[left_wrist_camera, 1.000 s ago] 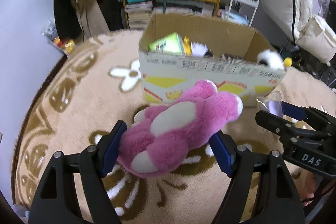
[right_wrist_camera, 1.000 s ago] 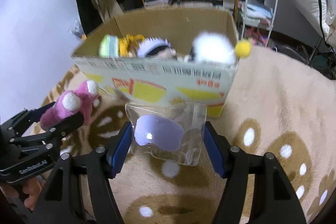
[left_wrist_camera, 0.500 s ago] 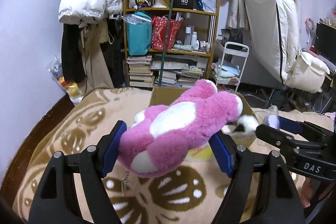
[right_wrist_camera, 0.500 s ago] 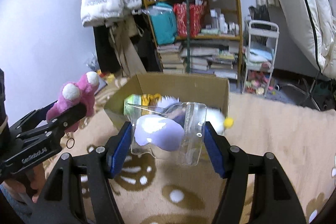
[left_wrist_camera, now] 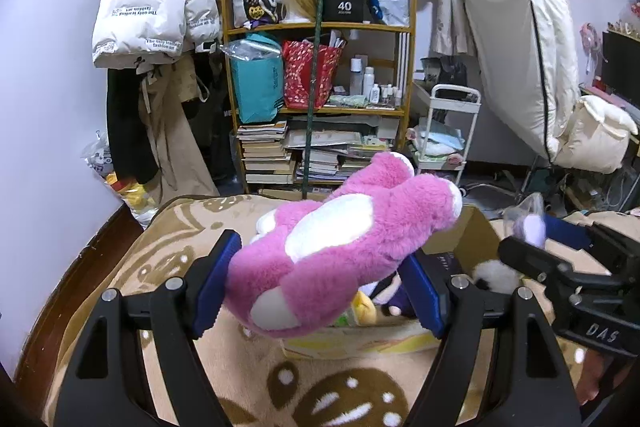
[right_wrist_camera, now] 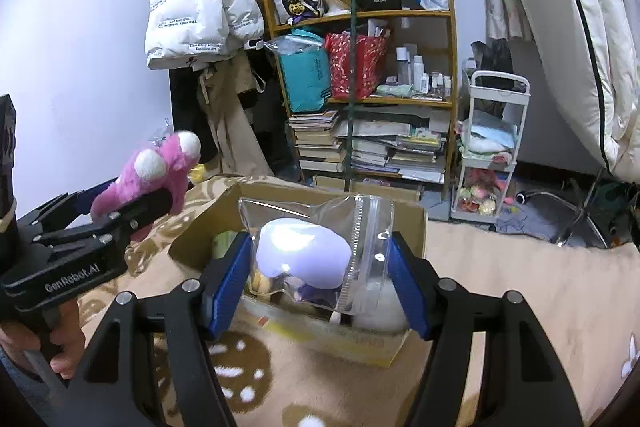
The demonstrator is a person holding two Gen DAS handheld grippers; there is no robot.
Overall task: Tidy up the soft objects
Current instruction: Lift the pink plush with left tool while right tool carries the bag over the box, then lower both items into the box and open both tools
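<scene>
My left gripper [left_wrist_camera: 320, 283] is shut on a pink and white plush toy [left_wrist_camera: 344, 243] and holds it in the air above the near edge of an open cardboard box [left_wrist_camera: 472, 239]. My right gripper [right_wrist_camera: 316, 283] is shut on a clear zip bag [right_wrist_camera: 320, 251] with a pale purple soft object inside, held above the same box [right_wrist_camera: 400, 215]. The box holds several soft toys, including a white fluffy one [right_wrist_camera: 380, 307]. The left gripper with the pink plush [right_wrist_camera: 160, 171] shows at the left of the right wrist view. The right gripper [left_wrist_camera: 568, 259] shows at the right of the left wrist view.
The box stands on a beige rug with brown patterns [right_wrist_camera: 500, 267]. Behind it are a cluttered wooden shelf [left_wrist_camera: 320, 107] with books and bags, a white rolling cart [right_wrist_camera: 492, 147], hanging coats [left_wrist_camera: 152, 7] and a leaning mattress [left_wrist_camera: 520, 47].
Both grippers have risen from near the rug in front of the box to above its rim, carrying the pink plush and the zip bag. The box now shows from above.
</scene>
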